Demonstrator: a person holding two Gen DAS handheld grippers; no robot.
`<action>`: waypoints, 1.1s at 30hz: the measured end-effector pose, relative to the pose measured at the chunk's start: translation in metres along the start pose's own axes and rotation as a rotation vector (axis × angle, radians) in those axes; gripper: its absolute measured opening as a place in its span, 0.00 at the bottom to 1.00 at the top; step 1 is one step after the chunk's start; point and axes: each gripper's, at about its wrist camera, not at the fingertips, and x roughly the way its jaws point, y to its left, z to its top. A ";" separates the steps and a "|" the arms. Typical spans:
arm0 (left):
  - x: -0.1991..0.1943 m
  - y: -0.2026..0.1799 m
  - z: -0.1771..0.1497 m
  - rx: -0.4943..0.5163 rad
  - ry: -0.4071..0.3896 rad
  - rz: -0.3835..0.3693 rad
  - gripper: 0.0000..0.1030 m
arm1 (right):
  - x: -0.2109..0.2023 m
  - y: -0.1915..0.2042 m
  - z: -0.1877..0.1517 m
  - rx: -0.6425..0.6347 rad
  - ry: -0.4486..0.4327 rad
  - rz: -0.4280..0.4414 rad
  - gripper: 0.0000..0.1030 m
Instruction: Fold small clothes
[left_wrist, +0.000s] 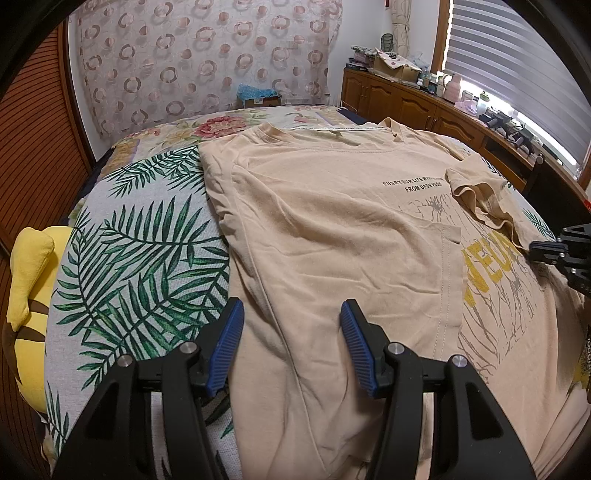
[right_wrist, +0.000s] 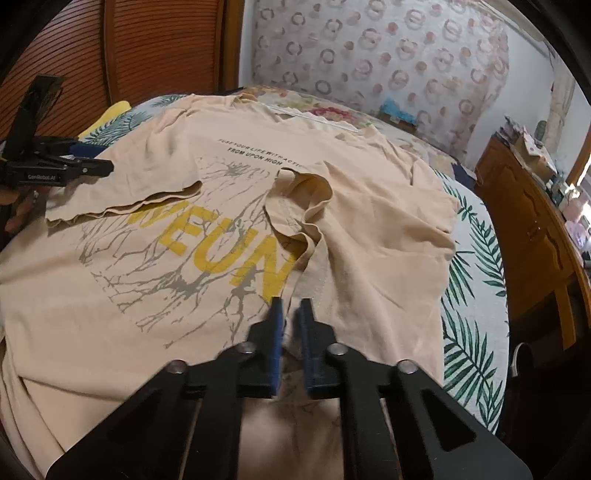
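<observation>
A beige t-shirt (left_wrist: 332, 229) (right_wrist: 155, 295) with yellow letters and grey branch print lies spread on the bed. Its left side is folded over the print, and one sleeve (left_wrist: 480, 199) (right_wrist: 299, 206) lies crumpled on top. My left gripper (left_wrist: 291, 321) (right_wrist: 107, 168) hovers open above the folded left part, with nothing between its blue pads. My right gripper (right_wrist: 291, 317) (left_wrist: 535, 249) is at the lower end of the crumpled sleeve. Its jaws stand nearly together, pinching a fold of the shirt's fabric.
The bed cover (left_wrist: 129, 258) has a palm-leaf print. A yellow plush toy (left_wrist: 29, 295) lies at the bed's left edge. A cluttered wooden cabinet (left_wrist: 406, 99) (right_wrist: 524, 221) runs along the right. A slatted wooden panel (left_wrist: 33, 147) stands left, and a person's hand (right_wrist: 22, 206) holds the left gripper.
</observation>
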 end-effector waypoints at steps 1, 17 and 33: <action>0.000 -0.001 0.000 0.000 0.000 0.000 0.53 | -0.004 0.000 -0.001 -0.003 -0.006 0.011 0.01; 0.000 0.000 0.000 -0.001 0.000 -0.001 0.53 | -0.035 -0.013 -0.011 0.058 -0.069 0.033 0.21; -0.009 0.044 0.033 -0.076 -0.034 0.048 0.53 | 0.016 -0.086 -0.003 0.252 -0.020 -0.059 0.46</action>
